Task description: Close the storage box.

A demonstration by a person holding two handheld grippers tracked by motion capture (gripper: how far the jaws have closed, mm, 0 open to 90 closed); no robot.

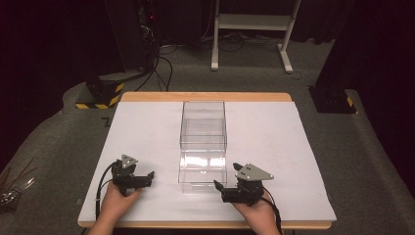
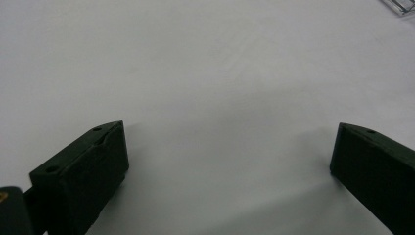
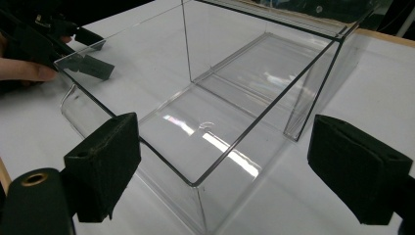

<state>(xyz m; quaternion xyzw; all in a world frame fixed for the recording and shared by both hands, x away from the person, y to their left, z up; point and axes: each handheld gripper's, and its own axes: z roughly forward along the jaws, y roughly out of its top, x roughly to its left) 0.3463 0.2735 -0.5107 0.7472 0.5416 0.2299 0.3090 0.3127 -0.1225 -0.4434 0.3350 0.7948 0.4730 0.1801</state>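
one white table [image 1: 274, 147] takes up most of my high view, wood edging showing at its far and near sides. on its middle stands the clear box [image 1: 203, 147], long and open-topped, running away from me, its walls see-through with bright glare on the near half. the near end sits between my two grippers, touching neither.

my right gripper view gives what the high view cannot: the clear box [image 3: 205, 122] up close, thin dark rims, a step across its floor partway along, and a near corner sitting between my spread jaws without contact. through the glass i also catch the other gripper and a fingertip at the upper left, blurred by the wall.

my left gripper view is mostly bare white surface, with just a cut-off corner of the clear box [image 2: 399, 6] at the top right.

right gripper [image 1: 221, 188]: jaws wide apart, holding nothing. left gripper [image 1: 149, 177]: jaws spread too, empty, resting low over the table. the far end of the box is hard to make out against the glare.
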